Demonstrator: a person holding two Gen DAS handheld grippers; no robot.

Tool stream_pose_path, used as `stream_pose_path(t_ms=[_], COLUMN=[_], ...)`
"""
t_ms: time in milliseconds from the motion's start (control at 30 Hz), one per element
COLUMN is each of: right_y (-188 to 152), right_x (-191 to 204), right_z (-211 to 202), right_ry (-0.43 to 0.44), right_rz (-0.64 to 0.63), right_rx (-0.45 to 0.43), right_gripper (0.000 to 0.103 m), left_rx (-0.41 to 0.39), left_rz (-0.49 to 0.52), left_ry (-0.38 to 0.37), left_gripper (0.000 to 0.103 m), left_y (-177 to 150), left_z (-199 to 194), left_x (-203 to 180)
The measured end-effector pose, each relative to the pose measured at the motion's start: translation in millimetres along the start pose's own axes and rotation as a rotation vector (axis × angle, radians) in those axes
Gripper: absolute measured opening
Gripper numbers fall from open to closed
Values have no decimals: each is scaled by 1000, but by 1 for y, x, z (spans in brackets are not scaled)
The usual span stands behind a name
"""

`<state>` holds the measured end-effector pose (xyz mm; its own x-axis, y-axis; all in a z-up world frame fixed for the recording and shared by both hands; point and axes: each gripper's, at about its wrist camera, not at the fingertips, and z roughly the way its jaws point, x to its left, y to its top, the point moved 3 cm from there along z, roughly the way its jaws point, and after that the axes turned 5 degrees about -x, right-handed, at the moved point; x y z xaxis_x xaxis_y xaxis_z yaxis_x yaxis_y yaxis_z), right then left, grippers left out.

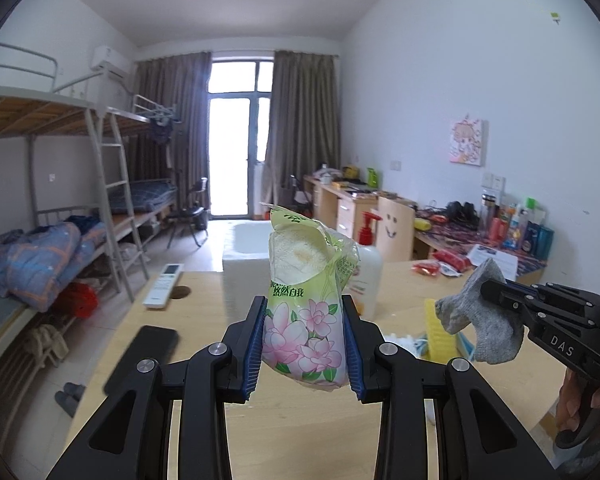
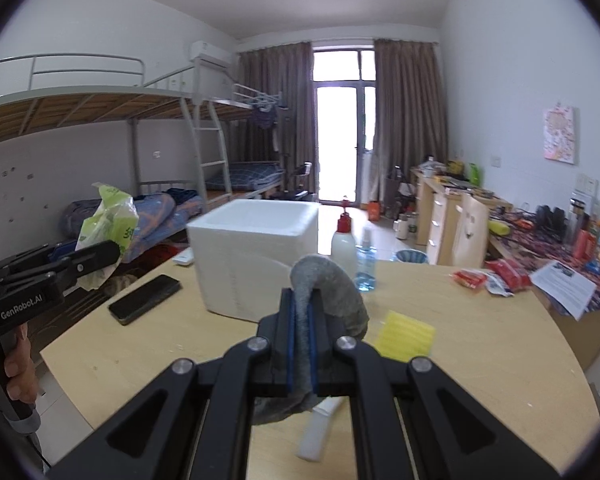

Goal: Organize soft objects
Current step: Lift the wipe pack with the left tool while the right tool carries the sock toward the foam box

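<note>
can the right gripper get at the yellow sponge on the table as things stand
Probably not yet: the right gripper is shut on the grey sock. The yellow sponge lies uncovered just ahead, so only the full jaws hinder it.

- A student dormitory room, lived in.
- Metal bunk beds (image 2: 100,120) with a ladder (image 1: 114,184) line the wall at 9 o'clock, rumpled bedding (image 1: 36,256) below.
- Study desks (image 2: 452,208) crowded with bottles and toiletries (image 1: 520,228) run along 3 o'clock.
- Curtained balcony door (image 2: 342,128) at 12 o'clock, air conditioner (image 1: 110,60) beside it.
</note>
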<state>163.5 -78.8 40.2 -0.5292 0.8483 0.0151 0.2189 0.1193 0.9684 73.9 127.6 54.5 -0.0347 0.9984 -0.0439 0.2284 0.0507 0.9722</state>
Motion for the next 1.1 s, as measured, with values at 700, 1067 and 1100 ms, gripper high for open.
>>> stream_pose_path(t_ms=[700, 1067, 1100], right_y=[21, 50, 54], right_x=[30, 32, 32], right_z=[26, 41, 43], right_ry=[55, 57, 59], right_rz=[-34, -25, -28], right_rx=[-21, -47, -50], right_gripper=[8, 8, 8], left_rx=[-6, -33, -38], left_rz=[-27, -20, -18], left_ry=[50, 50, 49], left_gripper=[37, 37, 37], left_y=[2, 26, 29], left_z=[3, 18, 20], left_x=[19, 17, 17])
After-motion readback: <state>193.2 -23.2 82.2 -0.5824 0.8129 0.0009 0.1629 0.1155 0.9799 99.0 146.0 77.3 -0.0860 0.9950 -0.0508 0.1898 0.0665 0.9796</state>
